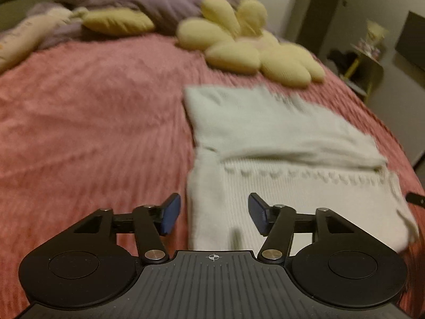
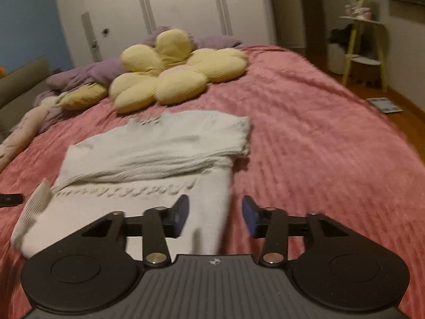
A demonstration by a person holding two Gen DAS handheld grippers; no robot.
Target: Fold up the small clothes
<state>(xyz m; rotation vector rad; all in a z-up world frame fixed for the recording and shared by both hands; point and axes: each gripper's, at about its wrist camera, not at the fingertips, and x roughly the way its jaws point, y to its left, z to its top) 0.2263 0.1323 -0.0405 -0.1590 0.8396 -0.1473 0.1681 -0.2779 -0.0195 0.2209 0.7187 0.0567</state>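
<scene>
Nearest, left gripper [image 1: 213, 214] is hovering over the near left corner of the white knit garment [image 1: 279, 159], blue pads spread wide, nothing between them. One pad is sitting over the pink bedspread [image 1: 93, 133], the other over the knit.

Right gripper [image 2: 215, 216] is mirroring that at the near right edge of the garment [image 2: 159, 159]: pads set wide apart, holding nothing, straddling the hem line where white meets pink.

Garment is lying flat on the bedspread, partly folded already: a sleeve or upper layer is lying across the body as a bunched band above a row of knitted bobbles. Both views are smeared, so finer detail is not readable.

Judging the step: sleeves look to be in, and the bottom hem is next to go up. The next move is likely calling for both grippers to drop onto the near corners, pinch all layers together, then carry the hem evenly toward the collar.

Farther off, a yellow flower cushion [image 2: 172, 69] is lying just beyond the collar, with purple bedding [image 2: 87, 75] behind it.
</scene>
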